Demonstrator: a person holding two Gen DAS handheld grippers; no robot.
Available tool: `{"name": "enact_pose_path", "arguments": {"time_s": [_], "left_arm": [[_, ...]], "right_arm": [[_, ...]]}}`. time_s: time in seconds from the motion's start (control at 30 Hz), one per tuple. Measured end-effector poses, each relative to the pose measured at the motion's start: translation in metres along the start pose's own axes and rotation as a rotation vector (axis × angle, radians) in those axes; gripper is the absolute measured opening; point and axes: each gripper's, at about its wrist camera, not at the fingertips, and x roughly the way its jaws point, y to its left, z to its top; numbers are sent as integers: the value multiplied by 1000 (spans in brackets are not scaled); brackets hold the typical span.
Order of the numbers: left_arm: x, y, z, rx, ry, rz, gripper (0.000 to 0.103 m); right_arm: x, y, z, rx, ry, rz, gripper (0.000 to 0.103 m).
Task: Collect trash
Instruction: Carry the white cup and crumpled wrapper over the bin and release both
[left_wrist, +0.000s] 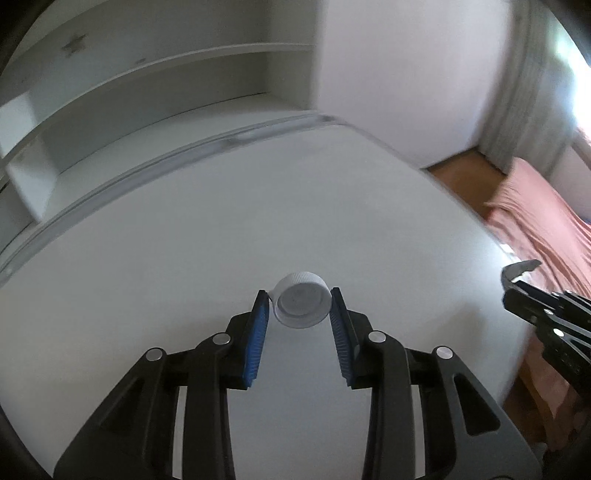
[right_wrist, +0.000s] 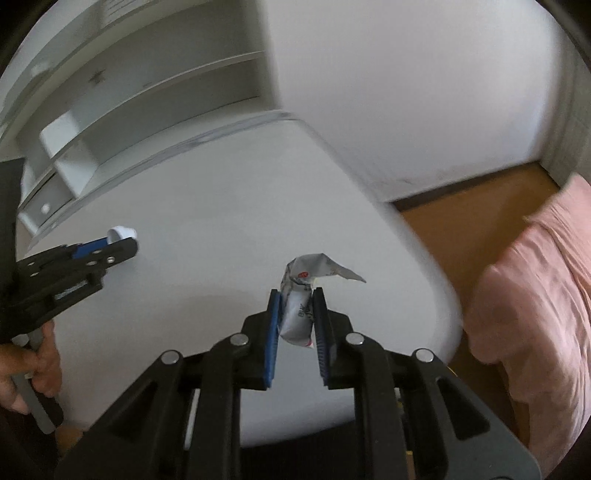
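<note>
A white plastic bottle cap (left_wrist: 302, 304) is held just above the white table (left_wrist: 221, 221), lying on its side with its hollow facing me. My left gripper (left_wrist: 299, 295) is shut on it, a blue pad pressing each side. The right wrist view shows this gripper (right_wrist: 127, 242) at the left with the cap (right_wrist: 122, 232) at its tip. My right gripper (right_wrist: 296, 293) is shut on a crumpled silver wrapper (right_wrist: 314, 267), whose torn end sticks out to the right. The left wrist view catches the right gripper (left_wrist: 511, 286) at the right edge, with the wrapper (left_wrist: 524, 266) at its tip.
A white shelf unit (left_wrist: 147, 92) stands behind the table's far edge. Pink bedding (right_wrist: 535, 295) lies to the right beyond the table's rounded corner, with wooden floor (right_wrist: 480, 206) between. A person's hand (right_wrist: 22, 369) grips the left gripper's handle.
</note>
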Motion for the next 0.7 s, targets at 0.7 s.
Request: {"name": "enact_pose_path", "arguments": {"time_s": [0.7], "left_arm": [[27,-298,-69,468,57,-428,29]], "right_arm": [[-15,-243,-143,449,136,-213,18]]}}
